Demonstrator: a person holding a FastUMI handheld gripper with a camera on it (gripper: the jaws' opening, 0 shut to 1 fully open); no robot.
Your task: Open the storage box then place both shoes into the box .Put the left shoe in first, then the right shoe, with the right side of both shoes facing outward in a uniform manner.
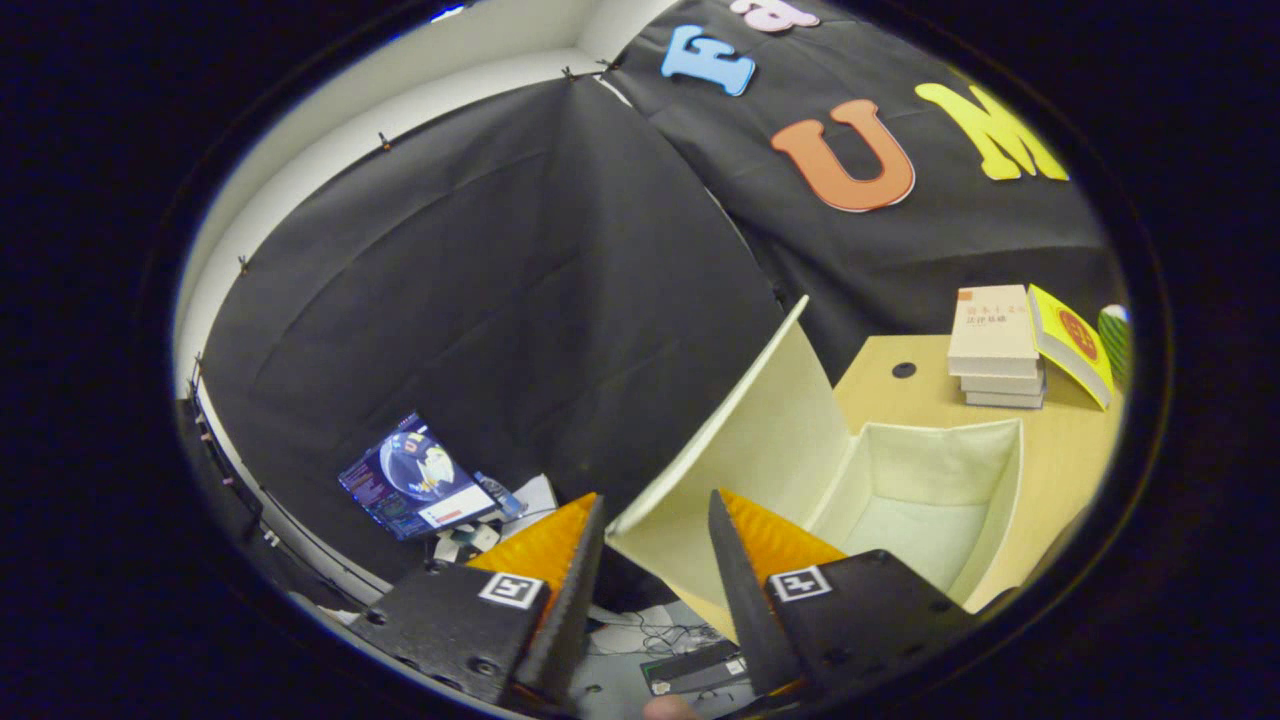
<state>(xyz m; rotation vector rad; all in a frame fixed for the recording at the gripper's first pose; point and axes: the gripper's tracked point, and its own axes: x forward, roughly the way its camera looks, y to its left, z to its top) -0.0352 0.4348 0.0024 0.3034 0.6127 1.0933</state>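
**Lid raised, box open just ahead of the fingers**

The hand-held gripper [655,560] is released: its two fingers stand apart, and the corner of the raised lid [745,450] sits in the gap between them, pressed by neither as far as I can tell. The storage box [985,530] lies ahead and to the right, its empty inside facing up. The lid leans away to the left. The box rests on a tabletop [1065,450]; a pile of books [995,345] stands beyond it. To the left is a laptop [415,480].
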